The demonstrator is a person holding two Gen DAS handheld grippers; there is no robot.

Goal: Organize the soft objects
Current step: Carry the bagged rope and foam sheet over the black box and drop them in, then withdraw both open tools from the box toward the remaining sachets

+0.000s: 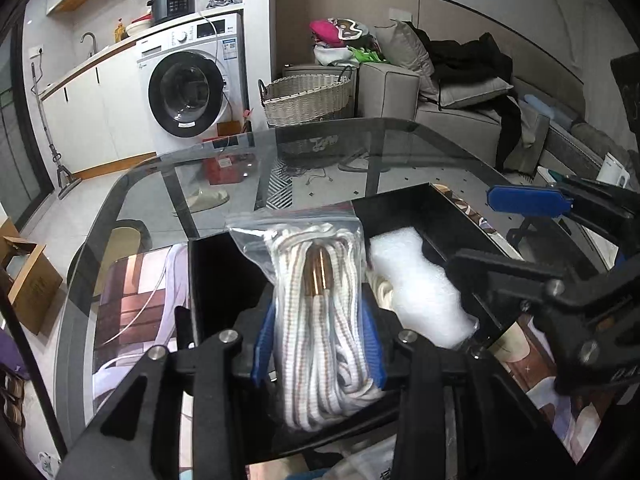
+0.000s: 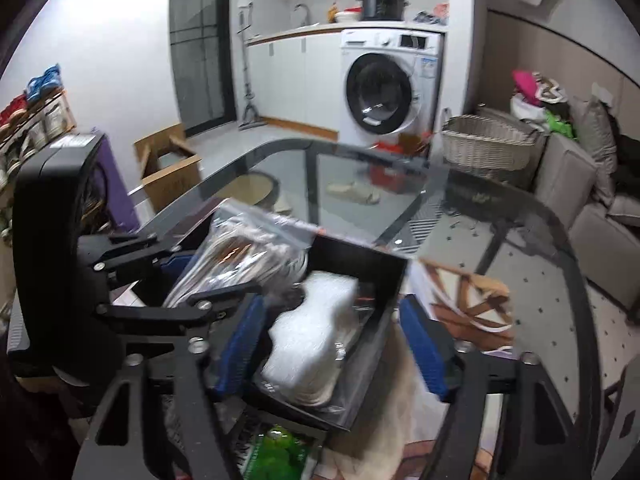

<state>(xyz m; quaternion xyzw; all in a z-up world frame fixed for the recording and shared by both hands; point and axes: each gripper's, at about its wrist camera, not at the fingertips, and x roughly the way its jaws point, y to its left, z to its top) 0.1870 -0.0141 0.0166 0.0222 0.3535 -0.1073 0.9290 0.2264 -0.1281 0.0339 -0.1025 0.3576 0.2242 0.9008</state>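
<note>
My left gripper (image 1: 320, 344) is shut on a clear zip bag of white striped cord (image 1: 320, 312) and holds it over a black tray (image 1: 404, 204) on the glass table. In the tray lies a white foam piece (image 1: 416, 276). My right gripper (image 2: 332, 344) is open, its blue pads (image 2: 420, 344) either side of the tray's near end (image 2: 360, 360) and the foam (image 2: 316, 332). The right gripper shows at the right of the left wrist view (image 1: 520, 200). The bag (image 2: 248, 256) and the left gripper (image 2: 188, 280) show at the left of the right wrist view.
A glass table (image 1: 320, 152) carries the tray and printed mats (image 2: 464, 304). A green packet (image 2: 280, 456) and beige cloth (image 2: 372, 432) lie at the near edge. A wicker basket (image 1: 306, 98), washing machine (image 1: 188, 88) and sofa (image 1: 460, 100) stand beyond.
</note>
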